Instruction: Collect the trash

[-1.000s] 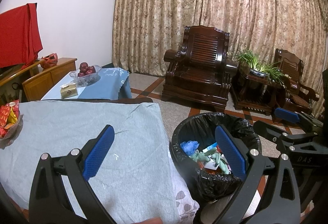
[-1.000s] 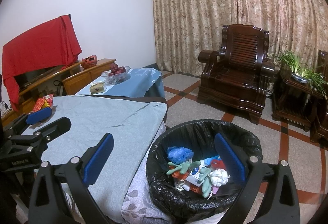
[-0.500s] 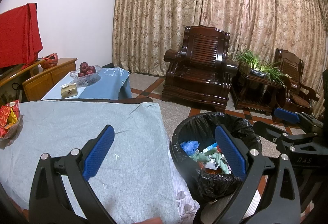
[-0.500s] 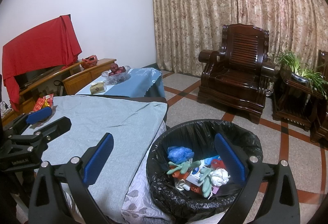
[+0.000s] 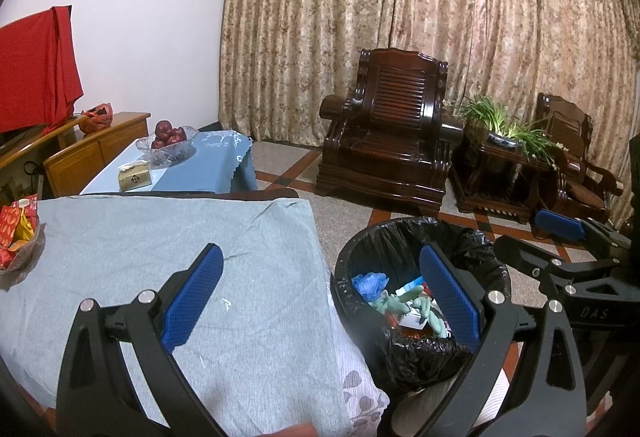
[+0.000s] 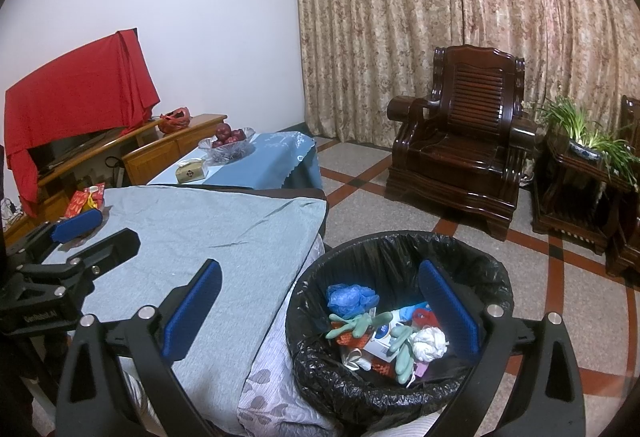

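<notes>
A bin lined with a black bag (image 5: 400, 237) (image 6: 460, 249) stands on the floor beside the grey-clothed table (image 5: 160, 245) (image 6: 208, 225). Inside lie green gloves (image 6: 360, 323), a blue crumpled wrapper (image 6: 352, 297), a white paper wad (image 6: 430, 343) and cartons. My left gripper (image 5: 320, 293) is open and empty over the table's right edge; it also shows in the right wrist view (image 6: 96, 231). My right gripper (image 6: 320, 309) is open and empty above the bin; it also shows in the left wrist view (image 5: 528, 235).
A basket of red snack packets (image 5: 16, 233) sits at the table's left edge. Behind is a blue-clothed low table (image 5: 216, 157) with a fruit bowl (image 5: 168, 145) and a tissue box (image 5: 135, 177). Dark wooden armchairs (image 5: 388, 153) and a plant stand (image 5: 500, 157) stand by the curtain.
</notes>
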Tool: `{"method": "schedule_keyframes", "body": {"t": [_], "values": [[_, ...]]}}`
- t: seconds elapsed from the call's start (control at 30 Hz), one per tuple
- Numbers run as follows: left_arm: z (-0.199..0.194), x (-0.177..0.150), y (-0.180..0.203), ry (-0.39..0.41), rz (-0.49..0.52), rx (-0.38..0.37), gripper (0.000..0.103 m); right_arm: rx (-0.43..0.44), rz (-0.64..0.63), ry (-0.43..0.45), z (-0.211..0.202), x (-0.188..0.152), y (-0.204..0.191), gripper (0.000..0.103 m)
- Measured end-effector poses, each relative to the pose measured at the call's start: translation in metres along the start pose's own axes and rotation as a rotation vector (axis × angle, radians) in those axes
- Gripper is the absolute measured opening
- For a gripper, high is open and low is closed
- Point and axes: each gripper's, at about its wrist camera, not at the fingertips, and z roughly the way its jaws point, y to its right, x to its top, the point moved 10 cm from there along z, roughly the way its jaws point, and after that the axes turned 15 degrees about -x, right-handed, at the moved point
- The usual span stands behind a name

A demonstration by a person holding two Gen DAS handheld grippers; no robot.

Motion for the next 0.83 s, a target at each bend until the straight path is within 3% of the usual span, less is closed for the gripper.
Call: {"method": "schedule_keyframes", "body": {"t": [0.83], "values": [[0.002, -0.004, -0.018, -0.011, -0.003, 0.0, 0.096, 0.001, -0.002, -0.001, 0.0, 0.0, -0.001, 0.097]]}}
